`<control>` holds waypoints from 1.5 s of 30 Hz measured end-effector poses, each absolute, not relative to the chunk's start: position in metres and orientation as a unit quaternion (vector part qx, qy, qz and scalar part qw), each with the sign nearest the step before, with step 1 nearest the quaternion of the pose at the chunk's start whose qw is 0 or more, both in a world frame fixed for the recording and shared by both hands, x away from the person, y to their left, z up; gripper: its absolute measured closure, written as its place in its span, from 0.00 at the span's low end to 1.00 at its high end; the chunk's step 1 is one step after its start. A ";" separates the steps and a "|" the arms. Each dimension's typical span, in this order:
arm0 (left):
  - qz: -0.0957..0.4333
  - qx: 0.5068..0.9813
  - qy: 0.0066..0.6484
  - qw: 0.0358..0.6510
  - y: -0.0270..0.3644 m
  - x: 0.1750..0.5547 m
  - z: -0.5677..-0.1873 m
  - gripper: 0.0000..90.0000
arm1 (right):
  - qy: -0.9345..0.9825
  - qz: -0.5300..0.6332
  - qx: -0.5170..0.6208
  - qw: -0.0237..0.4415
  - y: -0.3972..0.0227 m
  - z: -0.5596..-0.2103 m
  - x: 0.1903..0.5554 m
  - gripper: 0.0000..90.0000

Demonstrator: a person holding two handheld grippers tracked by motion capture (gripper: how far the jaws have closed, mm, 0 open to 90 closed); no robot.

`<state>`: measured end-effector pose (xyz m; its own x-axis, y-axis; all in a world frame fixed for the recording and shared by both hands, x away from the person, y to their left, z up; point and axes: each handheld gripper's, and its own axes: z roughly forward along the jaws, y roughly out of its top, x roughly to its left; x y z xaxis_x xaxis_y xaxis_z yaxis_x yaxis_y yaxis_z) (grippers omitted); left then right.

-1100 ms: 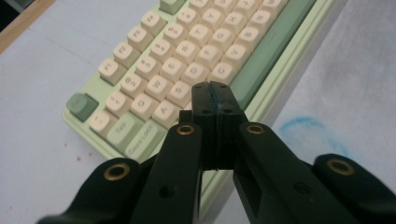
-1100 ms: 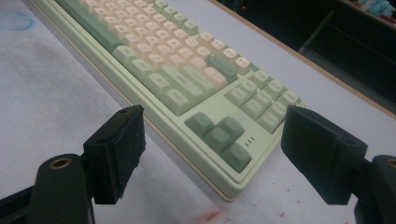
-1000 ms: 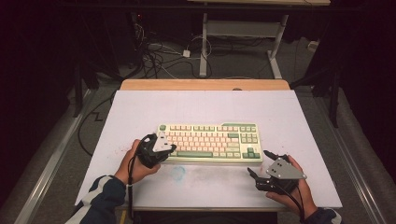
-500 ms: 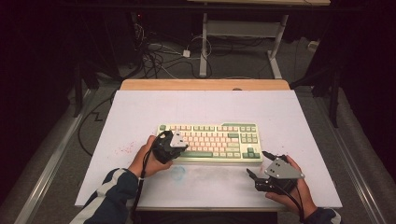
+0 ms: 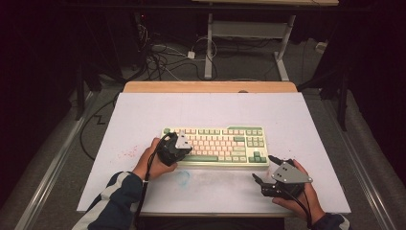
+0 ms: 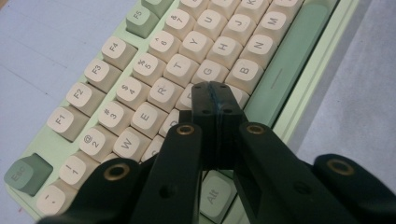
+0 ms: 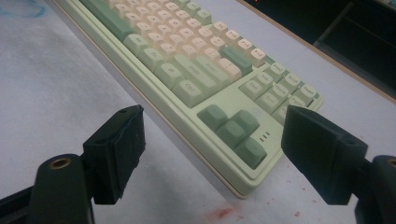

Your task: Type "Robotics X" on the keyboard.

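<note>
nearest me, the right gripper (image 5: 265, 171) waits on the white table (image 5: 143, 120) just off the near right corner of the mint-and-cream mechanical keyboard (image 5: 225, 143), jaws spread wide with nothing between them; further in, the left gripper (image 6: 215, 95) has its jaws pressed together, empty, tip poised over the letter keys (image 6: 180, 70) around f and v, touching or not i cannot tell; it looks like key-pressing; next comes a short, straight dip onto one key.

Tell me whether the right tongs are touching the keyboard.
Apart. The right gripper view shows the right tongs open, with bare table between their pads and the keyboard; the high view shows the same gap.
</note>
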<state>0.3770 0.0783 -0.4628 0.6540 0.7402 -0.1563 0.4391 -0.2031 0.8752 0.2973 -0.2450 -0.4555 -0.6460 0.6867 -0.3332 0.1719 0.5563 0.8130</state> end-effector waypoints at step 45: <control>0.262 0.683 0.401 0.552 0.162 0.329 -0.473 0.21 | 0.791 0.402 0.307 0.343 -0.256 -0.452 0.304 0.26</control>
